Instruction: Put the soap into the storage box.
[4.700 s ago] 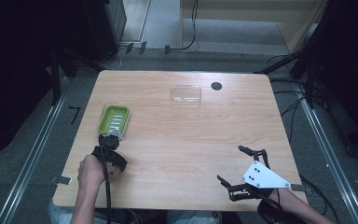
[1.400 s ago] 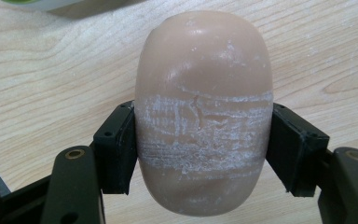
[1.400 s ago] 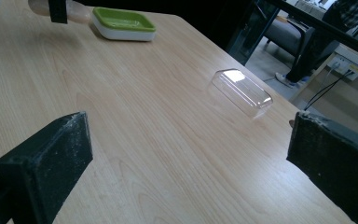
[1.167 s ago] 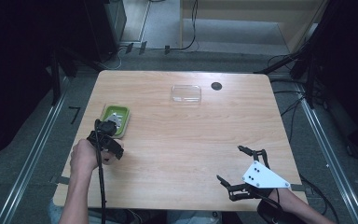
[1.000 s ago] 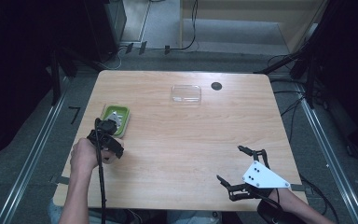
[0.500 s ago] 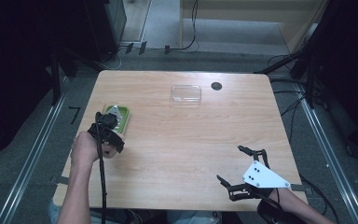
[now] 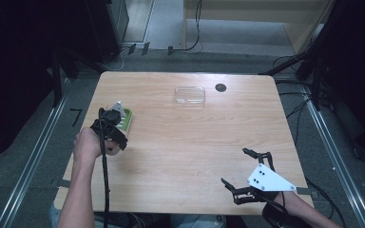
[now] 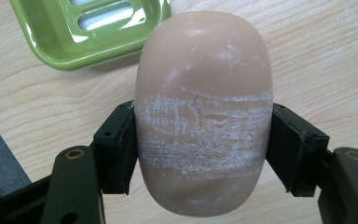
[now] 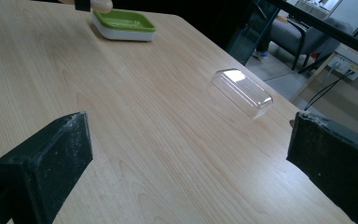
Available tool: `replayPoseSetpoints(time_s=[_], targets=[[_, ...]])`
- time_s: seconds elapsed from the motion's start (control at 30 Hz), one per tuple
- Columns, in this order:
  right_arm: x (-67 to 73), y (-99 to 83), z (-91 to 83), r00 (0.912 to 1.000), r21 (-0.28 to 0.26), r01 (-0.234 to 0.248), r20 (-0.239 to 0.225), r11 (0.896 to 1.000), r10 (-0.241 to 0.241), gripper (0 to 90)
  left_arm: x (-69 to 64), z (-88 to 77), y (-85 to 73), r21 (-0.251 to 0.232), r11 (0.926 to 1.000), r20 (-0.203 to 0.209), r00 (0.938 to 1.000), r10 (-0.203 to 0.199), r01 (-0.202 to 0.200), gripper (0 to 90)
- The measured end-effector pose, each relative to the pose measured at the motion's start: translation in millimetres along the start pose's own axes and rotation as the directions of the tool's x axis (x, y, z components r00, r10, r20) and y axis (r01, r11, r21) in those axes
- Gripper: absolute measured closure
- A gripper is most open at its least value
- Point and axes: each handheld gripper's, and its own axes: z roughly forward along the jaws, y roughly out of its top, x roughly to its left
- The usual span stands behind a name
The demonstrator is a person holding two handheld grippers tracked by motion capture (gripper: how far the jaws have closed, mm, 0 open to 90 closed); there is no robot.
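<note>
L tongs (image 8: 204,154) clamped on soap bar (image 8: 204,112) across its middle, bar just above surface (image 7: 195,142), beside green soap dish (image 8: 91,28), not in it. Soap looks hard but slick, w/ scuffed white band where pads bite; rounded ends likely slip, so mid-waist grip prob. best. R tongs (image 9: 186,163) spread wide, holding nothing, near front edge. Clear lid (image 9: 242,91) far side, well apart.

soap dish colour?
Green soap dish with a white base; clearest in the left gripper view.
</note>
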Motion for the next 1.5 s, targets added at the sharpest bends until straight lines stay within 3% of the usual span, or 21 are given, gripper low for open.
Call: replayPoseSetpoints(time_s=[0.47,1.5], targets=[[-0.1,-0.1,-0.1,1.0000,-0.001,-0.003,0.002,1.000,0.003,0.0,-1.6,-0.6,14.7,-0.001,0.9997,0.000,0.9997,0.025,-0.025,33.3],[-0.4,-0.3,-0.4,1.0000,-0.003,-0.002,0.002,1.000,0.002,0.0,9.8,-14.5,42.1,-0.020,0.9996,0.002,0.9998,0.018,-0.018,33.3]])
